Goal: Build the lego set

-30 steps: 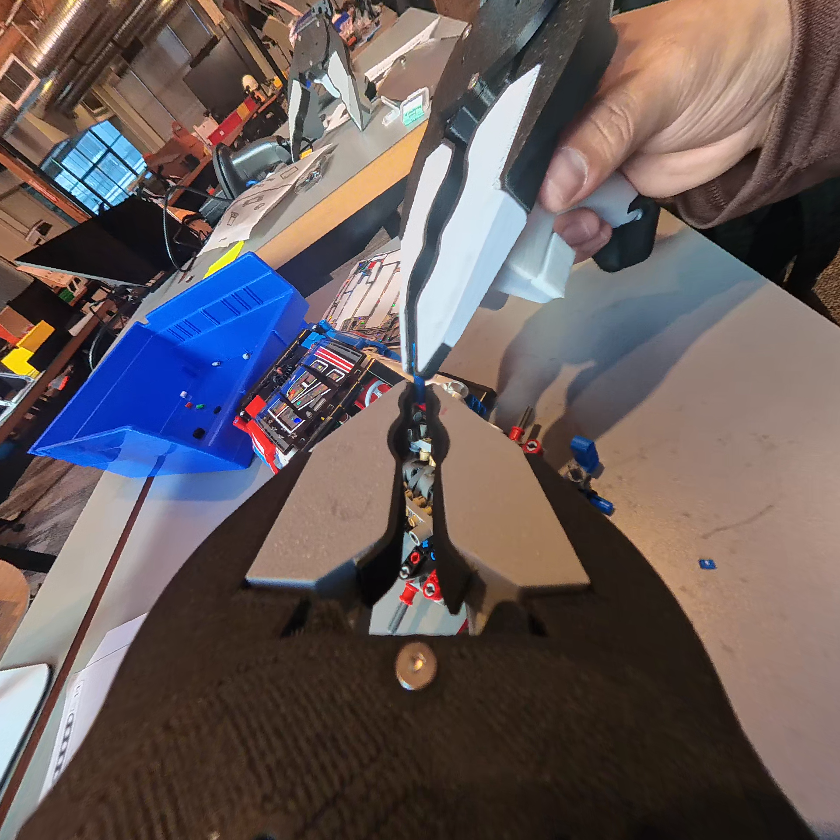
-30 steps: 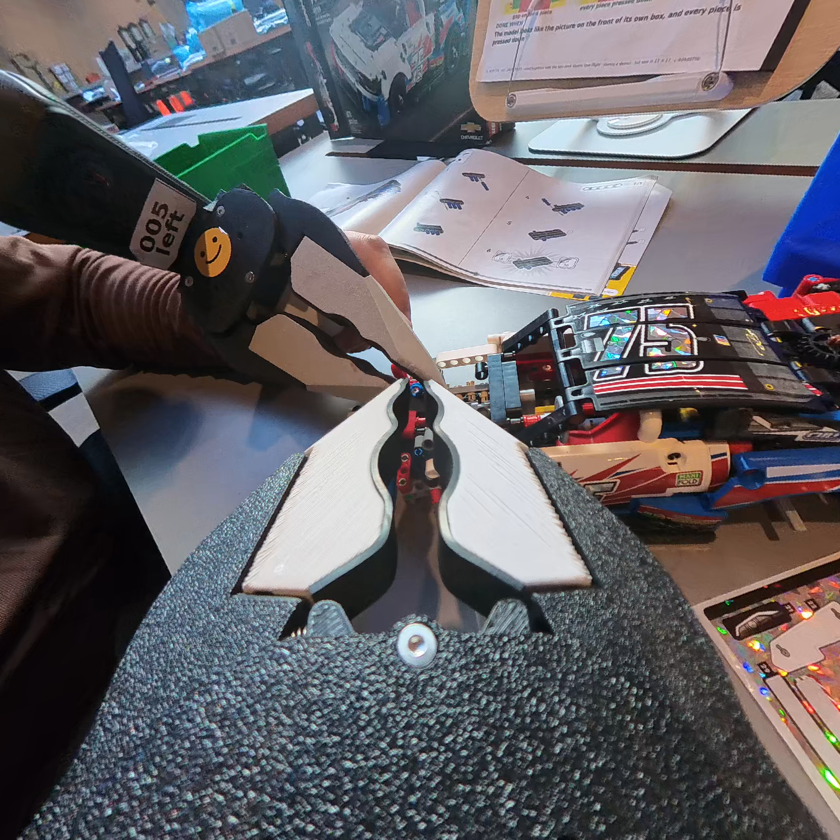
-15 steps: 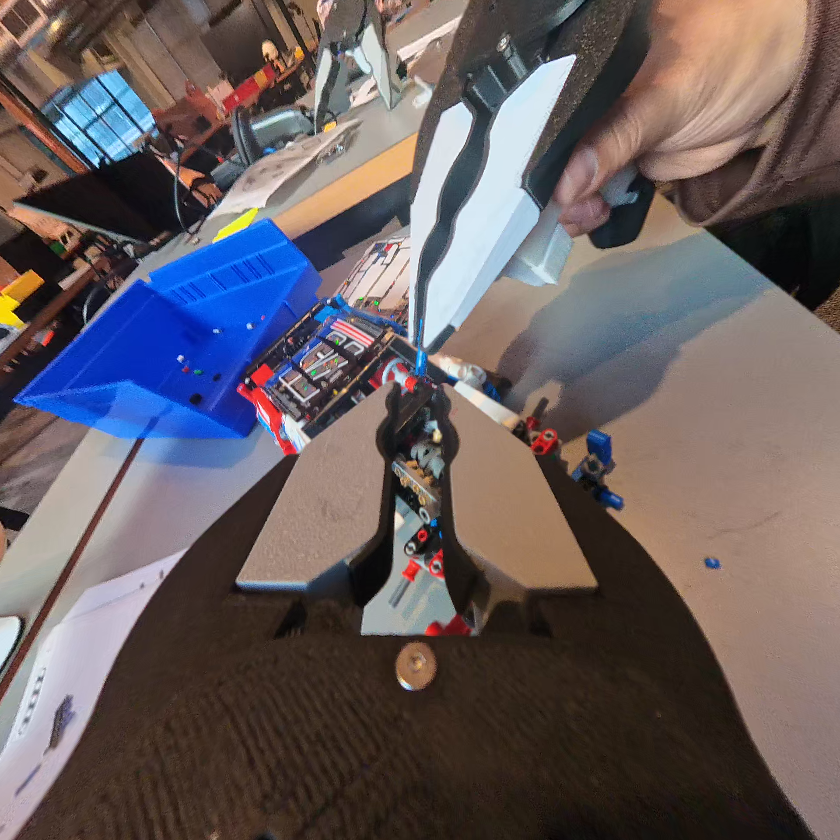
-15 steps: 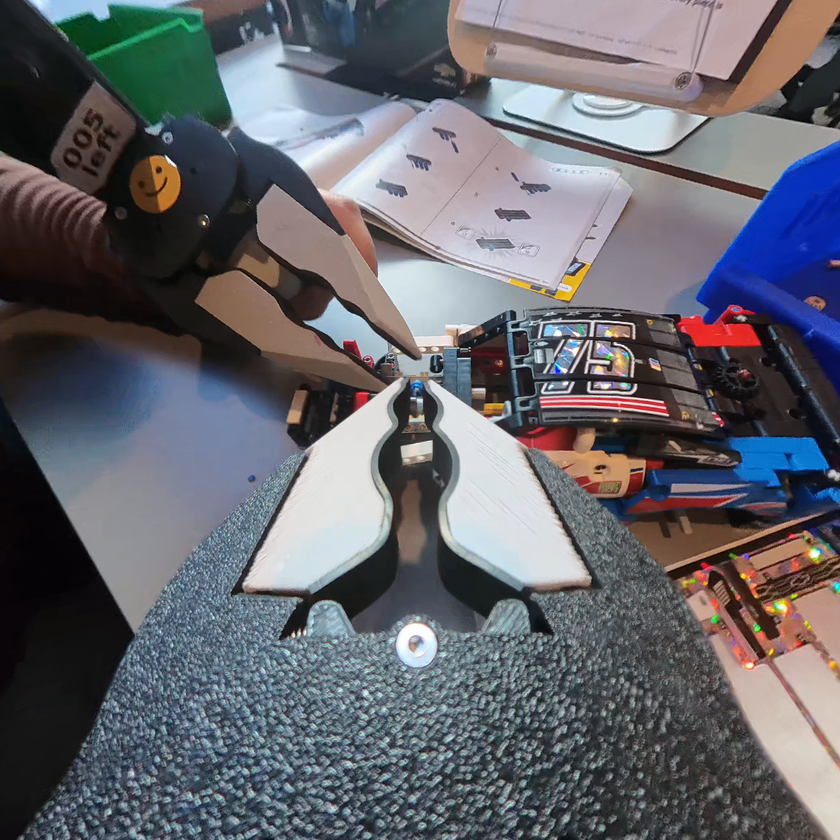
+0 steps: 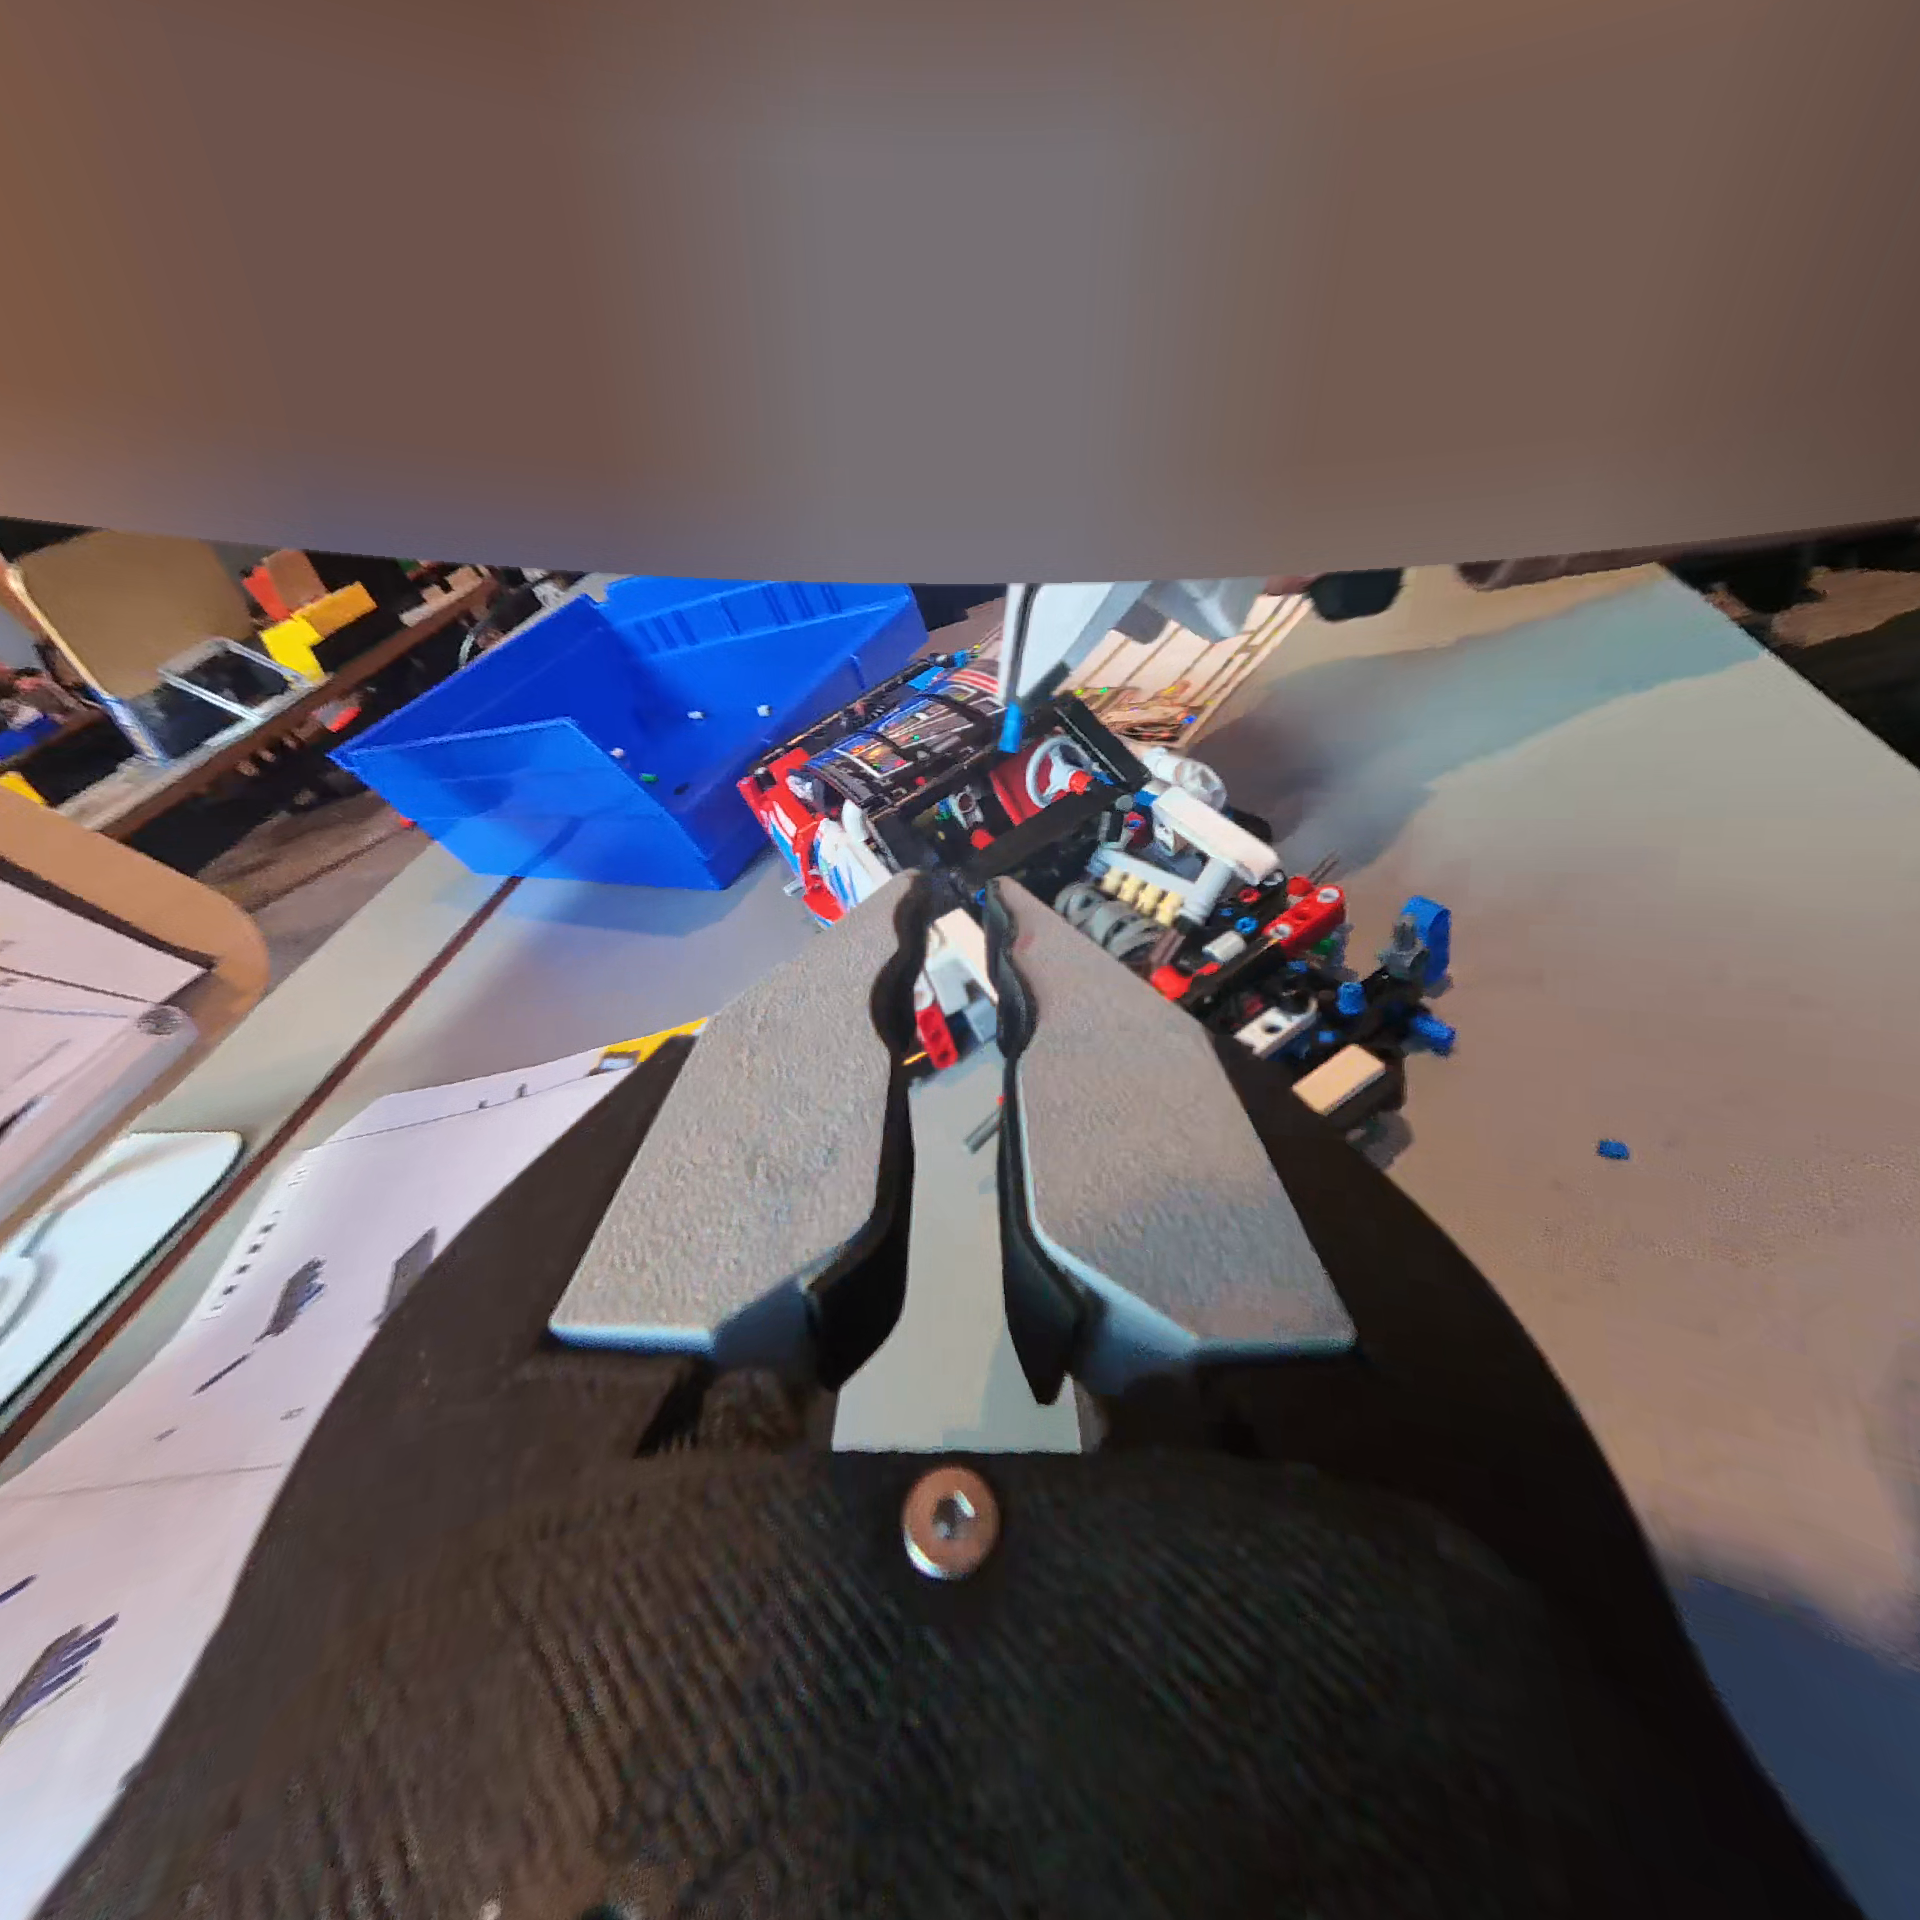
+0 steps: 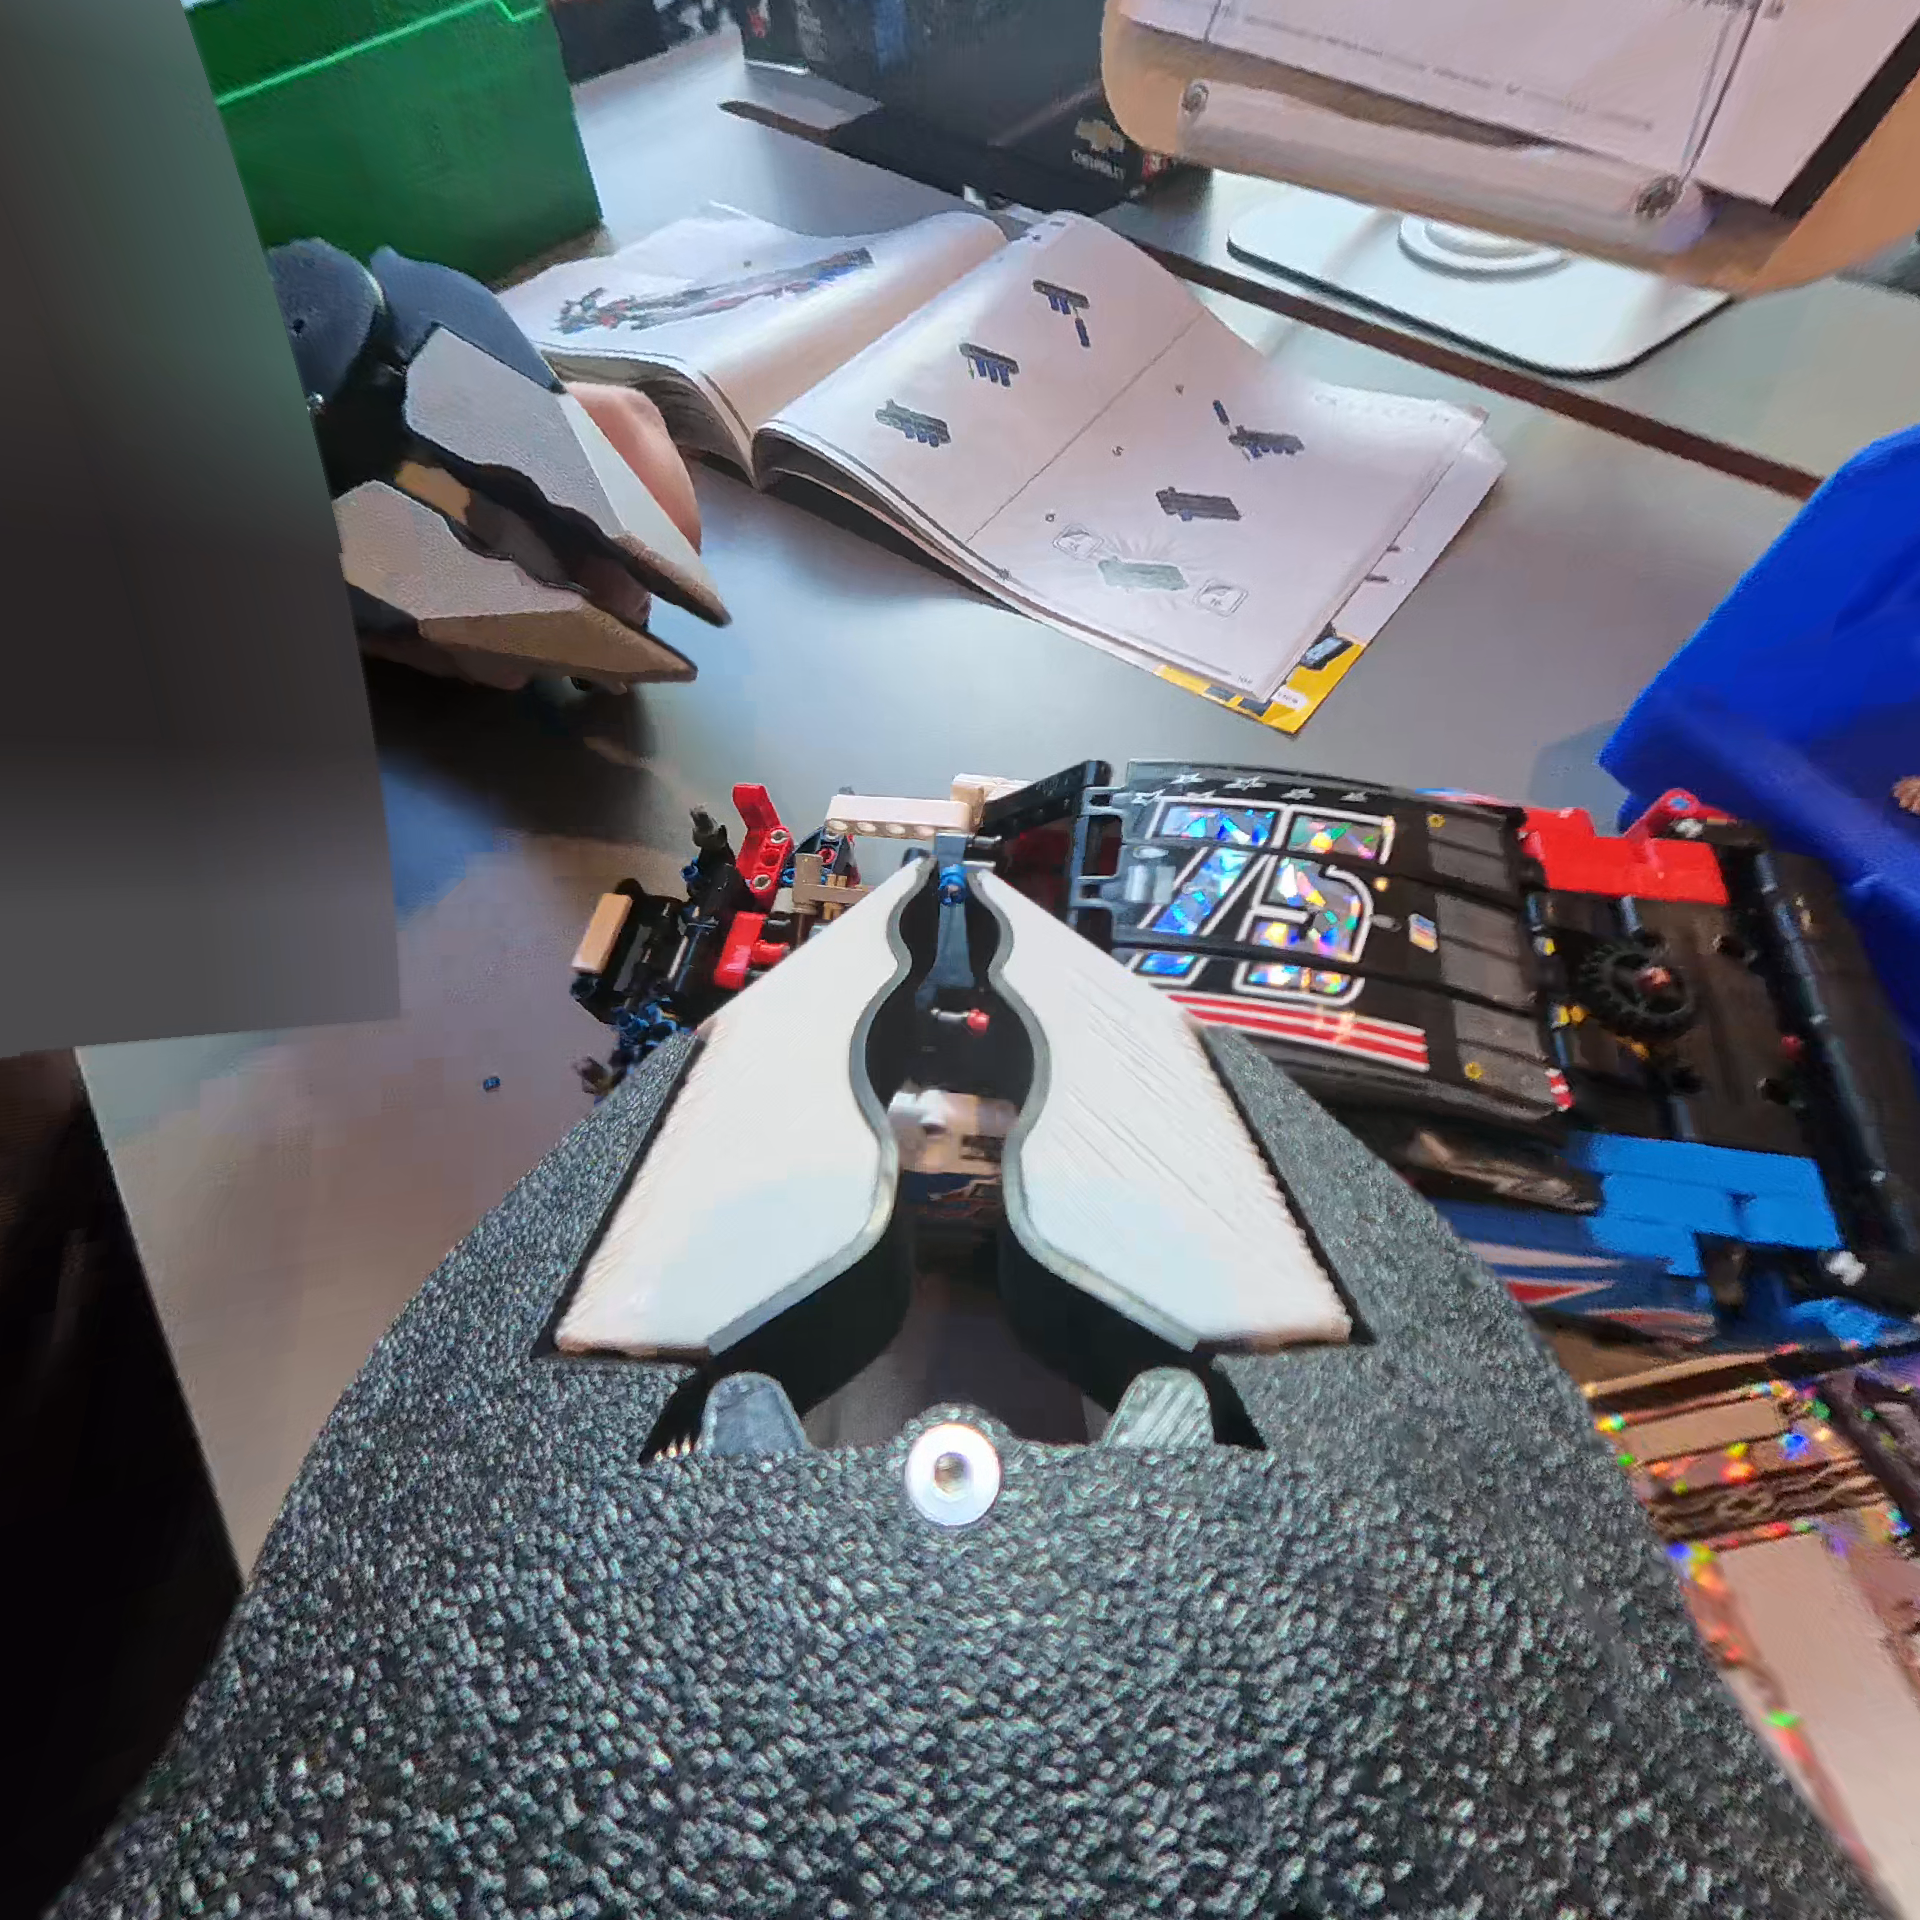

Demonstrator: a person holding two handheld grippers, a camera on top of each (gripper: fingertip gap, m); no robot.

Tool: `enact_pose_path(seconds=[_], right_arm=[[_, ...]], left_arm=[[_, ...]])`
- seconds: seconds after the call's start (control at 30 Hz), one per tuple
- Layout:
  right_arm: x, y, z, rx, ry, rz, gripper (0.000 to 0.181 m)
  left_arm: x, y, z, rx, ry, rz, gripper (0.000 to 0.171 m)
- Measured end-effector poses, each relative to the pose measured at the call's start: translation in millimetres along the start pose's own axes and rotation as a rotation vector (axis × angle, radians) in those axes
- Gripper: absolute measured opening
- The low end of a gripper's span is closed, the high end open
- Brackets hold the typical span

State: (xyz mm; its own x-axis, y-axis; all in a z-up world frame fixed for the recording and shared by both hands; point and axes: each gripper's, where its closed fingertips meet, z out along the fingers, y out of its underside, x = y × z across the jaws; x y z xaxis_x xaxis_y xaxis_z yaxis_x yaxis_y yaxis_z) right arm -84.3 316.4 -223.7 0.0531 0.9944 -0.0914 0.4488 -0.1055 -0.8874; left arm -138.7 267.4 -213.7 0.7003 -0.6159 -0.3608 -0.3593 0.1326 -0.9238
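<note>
On my far left the left gripper (image 6: 704, 642) hangs above the table (image 5: 1662, 935), well apart from the model, its jaws parted a little and nothing between them. Behind it lie the green bin (image 6: 395, 135) and the open instruction booklet (image 6: 1039, 416). Moving right, I come to the car (image 6: 1299, 935), which sits on its underside in the middle of the table. Its front end (image 5: 1195, 904) is a bare frame: the engine block, the springs and the red and black beams are all uncovered, with no hood or nose panels on it, and a steering wheel (image 5: 1049, 769) shows in the open cockpit. A loose blue bit (image 5: 1610, 1148) lies on the table on its own. Next, the right gripper (image 6: 951, 871) is clenched on a small blue pin (image 5: 1010, 725) and holds it just over the cockpit edge, right where the white beam (image 6: 894, 810) meets the roof; I cannot tell whether the pin touches the car. Further right the roof (image 6: 1247, 894), the red rear and the blue side panels look finished and stickered. The blue bin (image 6: 1818, 675) stands just beside the tail, and a sticker sheet (image 6: 1766, 1455) lies nearer to me. I judge the build well past halfway: the rear body is done, the pin is not yet seated, and the front bodywork is left.
</note>
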Motion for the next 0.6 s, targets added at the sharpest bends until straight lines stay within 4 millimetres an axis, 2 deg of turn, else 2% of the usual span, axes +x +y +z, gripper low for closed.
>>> enact_pose_path(seconds=[0.1, 0.2, 0.23, 0.33, 0.43, 0.53, 0.6], right_arm=[[-6, 2, -2, -0.008, 0.077, 0.015, 0.005], [-7, -8, -13, 0.089, 0.195, 0.027, 0.004], [-13, -12, -15, 0.135, 0.203, 0.055, 0.004], [-33, -7, -16, 0.095, 0.264, 0.057, 0.004], [-58, -16, -19, 0.119, 0.243, 0.069, 0.004], [-65, -17, -22, 0.087, 0.252, 0.024, 0.004], [-66, -16, -23, 0.074, 0.234, -0.001, 0.004]], left_arm=[[-7, -3, -5, 0.023, -0.044, 0.002, 0.005], [-13, -7, -5, 0.052, -0.069, 0.0, 0.005], [-14, -9, -4, 0.062, -0.077, 0.005, 0.005], [-15, -12, -6, 0.063, -0.123, 0.09, 0.003], [-18, -12, -14, 0.048, -0.185, 0.177, 0.0], [-14, -8, -18, 0.031, -0.161, 0.104, 0.0], [-9, -5, -17, 0.018, -0.136, 0.066, 0.008]])
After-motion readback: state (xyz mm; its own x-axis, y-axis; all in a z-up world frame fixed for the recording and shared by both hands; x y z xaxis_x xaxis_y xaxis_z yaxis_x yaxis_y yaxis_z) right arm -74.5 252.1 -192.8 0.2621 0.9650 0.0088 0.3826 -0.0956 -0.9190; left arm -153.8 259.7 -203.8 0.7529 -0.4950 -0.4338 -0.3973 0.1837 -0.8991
